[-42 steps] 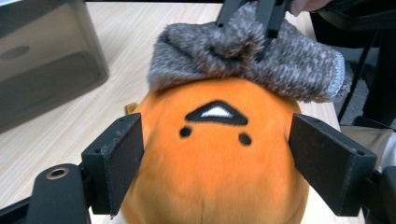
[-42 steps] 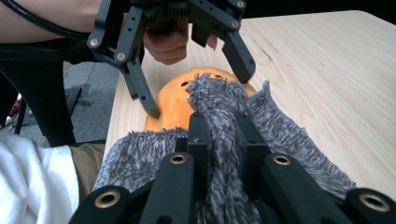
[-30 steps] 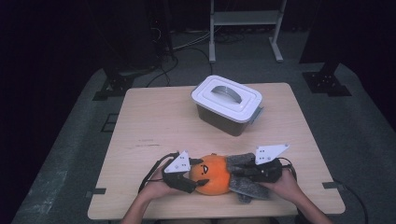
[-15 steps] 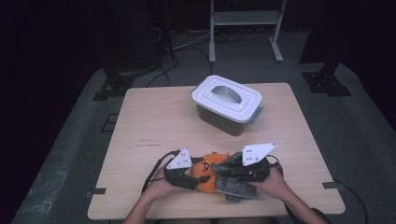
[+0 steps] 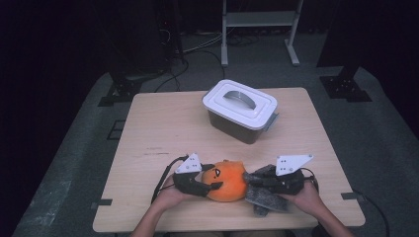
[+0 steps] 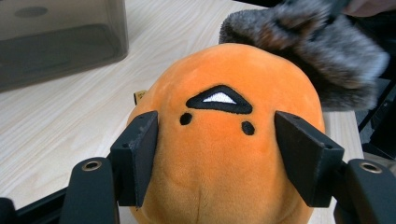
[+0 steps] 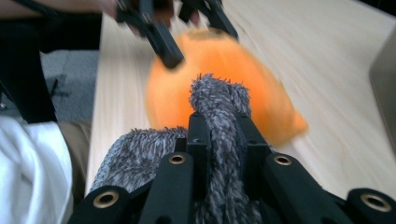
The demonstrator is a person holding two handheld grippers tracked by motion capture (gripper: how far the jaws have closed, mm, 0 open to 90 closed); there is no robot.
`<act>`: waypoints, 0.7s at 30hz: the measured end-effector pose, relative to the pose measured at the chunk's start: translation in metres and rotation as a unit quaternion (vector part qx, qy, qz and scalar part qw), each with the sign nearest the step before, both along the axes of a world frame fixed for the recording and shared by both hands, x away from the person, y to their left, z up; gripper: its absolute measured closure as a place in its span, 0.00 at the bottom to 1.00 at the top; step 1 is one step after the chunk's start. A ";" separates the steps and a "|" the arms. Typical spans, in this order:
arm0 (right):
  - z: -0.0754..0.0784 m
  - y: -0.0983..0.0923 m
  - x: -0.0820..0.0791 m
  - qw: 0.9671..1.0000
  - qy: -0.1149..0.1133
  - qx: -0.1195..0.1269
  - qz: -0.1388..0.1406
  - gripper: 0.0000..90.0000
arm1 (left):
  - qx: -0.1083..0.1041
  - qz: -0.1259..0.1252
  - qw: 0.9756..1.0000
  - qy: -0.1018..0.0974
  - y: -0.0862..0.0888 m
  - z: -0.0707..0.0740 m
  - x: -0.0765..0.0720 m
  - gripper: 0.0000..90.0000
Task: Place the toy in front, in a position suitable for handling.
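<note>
An orange pumpkin plush with a black stitched face lies near the table's front edge. My left gripper is shut on it, and in the left gripper view both pads press into the sides of the orange plush. A grey furry plush lies to its right and touches it. My right gripper is shut on it: in the right gripper view a tuft of the grey plush sticks out between the closed jaws of the right gripper, right in front of the orange plush.
A grey storage box with a white lid and handle stands at the back of the wooden table, and its wall shows in the left gripper view. Dark stands and cables lie on the floor behind the table.
My right gripper, with the grey plush in it, pushed left over the orange plush and has now drawn back to the right. The left gripper has kept still.
</note>
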State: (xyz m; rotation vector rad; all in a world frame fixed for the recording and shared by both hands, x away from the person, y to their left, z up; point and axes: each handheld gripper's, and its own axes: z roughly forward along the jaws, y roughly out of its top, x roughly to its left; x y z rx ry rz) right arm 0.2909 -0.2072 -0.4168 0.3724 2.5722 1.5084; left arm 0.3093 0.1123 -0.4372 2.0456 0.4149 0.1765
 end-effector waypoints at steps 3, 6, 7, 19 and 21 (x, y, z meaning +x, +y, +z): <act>0.008 0.012 -0.002 1.000 -0.012 0.003 0.015 0.87 | 0.001 0.000 1.000 -0.001 -0.002 0.000 0.000 0.36; 0.013 0.037 -0.003 0.998 -0.037 -0.009 0.045 0.87 | 0.003 0.001 1.000 0.000 -0.001 0.000 0.000 0.36; 0.013 0.037 -0.003 0.998 -0.037 -0.009 0.045 0.87 | 0.003 0.001 1.000 0.000 -0.001 0.000 0.000 0.36; -0.004 -0.005 -0.002 0.999 -0.008 -0.033 -0.008 0.87 | 0.007 -0.002 1.000 -0.007 -0.002 0.001 -0.001 0.35; 0.002 -0.005 -0.003 1.000 -0.010 -0.018 -0.006 0.87 | 0.010 -0.001 1.000 -0.010 -0.004 0.002 -0.001 0.35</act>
